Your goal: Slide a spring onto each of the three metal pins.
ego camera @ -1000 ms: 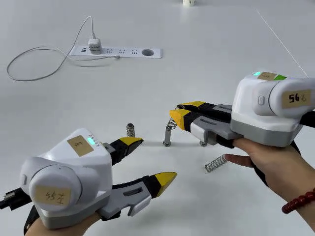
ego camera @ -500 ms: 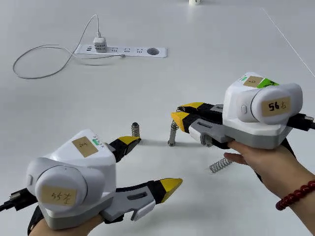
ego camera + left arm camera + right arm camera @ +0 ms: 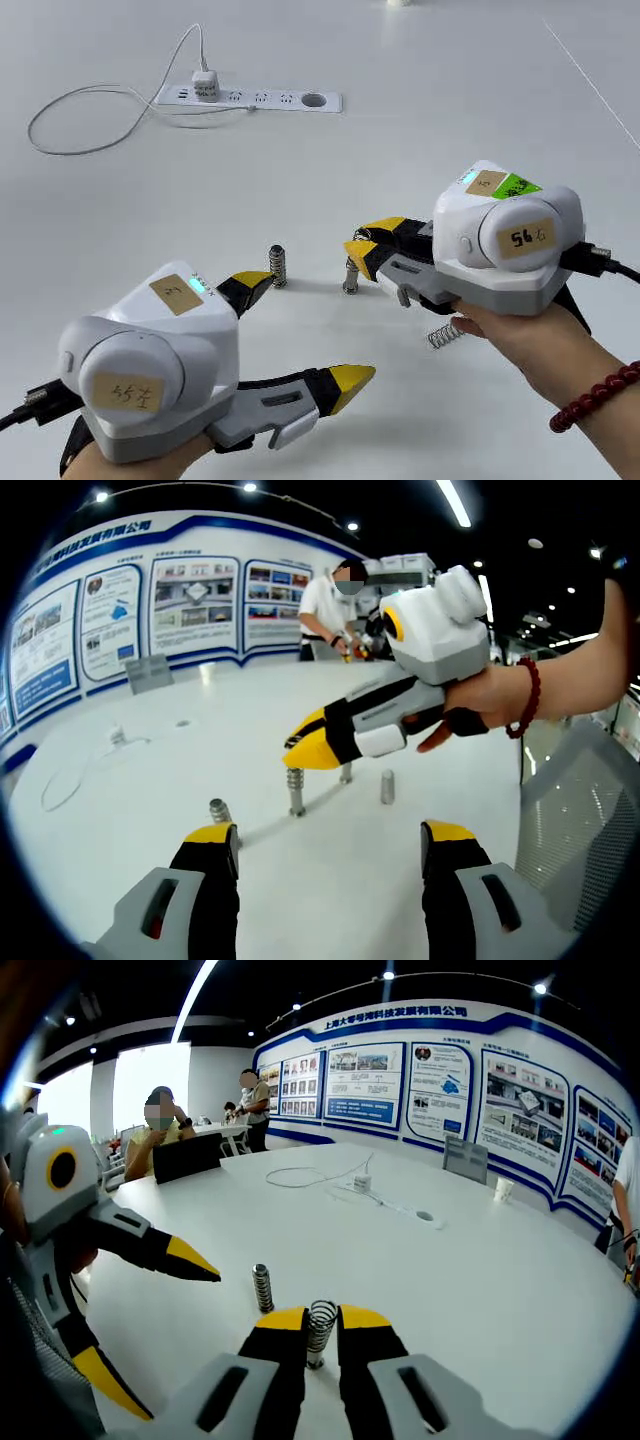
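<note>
One spring [image 3: 321,1325] sits pinched in the right tongs [image 3: 320,1319], seemingly partway down a pin [image 3: 296,802]; left tongs [image 3: 330,833] spread.

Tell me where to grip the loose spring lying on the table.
Probably at mid-length, from above, jaws across the coils: the loose spring lies flat on its side on the table, its long sides exposed.

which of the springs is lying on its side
The loose spring beside the right hand lies flat. The other two stand upright: the left spring on its pin, the middle spring pinched in the right gripper.
</note>
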{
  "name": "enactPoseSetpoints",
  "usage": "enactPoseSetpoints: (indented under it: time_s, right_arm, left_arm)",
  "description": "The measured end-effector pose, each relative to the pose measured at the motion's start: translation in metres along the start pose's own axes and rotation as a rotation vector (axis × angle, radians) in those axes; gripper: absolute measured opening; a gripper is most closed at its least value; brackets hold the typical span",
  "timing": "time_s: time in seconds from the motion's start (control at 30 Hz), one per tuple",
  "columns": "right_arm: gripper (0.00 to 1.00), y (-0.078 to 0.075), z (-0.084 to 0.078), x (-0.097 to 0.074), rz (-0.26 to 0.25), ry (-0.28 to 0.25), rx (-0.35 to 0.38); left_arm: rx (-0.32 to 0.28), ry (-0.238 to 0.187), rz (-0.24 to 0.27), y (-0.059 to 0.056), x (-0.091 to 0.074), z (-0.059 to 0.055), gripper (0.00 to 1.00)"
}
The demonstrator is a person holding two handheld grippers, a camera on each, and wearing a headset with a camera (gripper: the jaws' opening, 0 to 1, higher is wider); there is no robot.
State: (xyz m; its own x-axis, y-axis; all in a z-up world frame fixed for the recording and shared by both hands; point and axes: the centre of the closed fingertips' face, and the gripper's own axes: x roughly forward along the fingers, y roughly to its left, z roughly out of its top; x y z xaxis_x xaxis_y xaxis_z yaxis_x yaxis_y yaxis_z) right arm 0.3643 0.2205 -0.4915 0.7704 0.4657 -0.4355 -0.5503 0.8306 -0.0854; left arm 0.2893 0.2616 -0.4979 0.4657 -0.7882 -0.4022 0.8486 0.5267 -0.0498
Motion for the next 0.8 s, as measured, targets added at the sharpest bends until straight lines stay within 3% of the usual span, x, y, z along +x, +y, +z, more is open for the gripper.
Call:
enactPoseSetpoints:
  time_s: [0.8]
  right_arm:
    - [0.12, 0.004, -0.028, 0.014, -0.007, 0.071, -0.016]
  left_arm:
    - [-0.001, 0.0, 0.017, 0.003, -0.001, 0.001, 0.75]
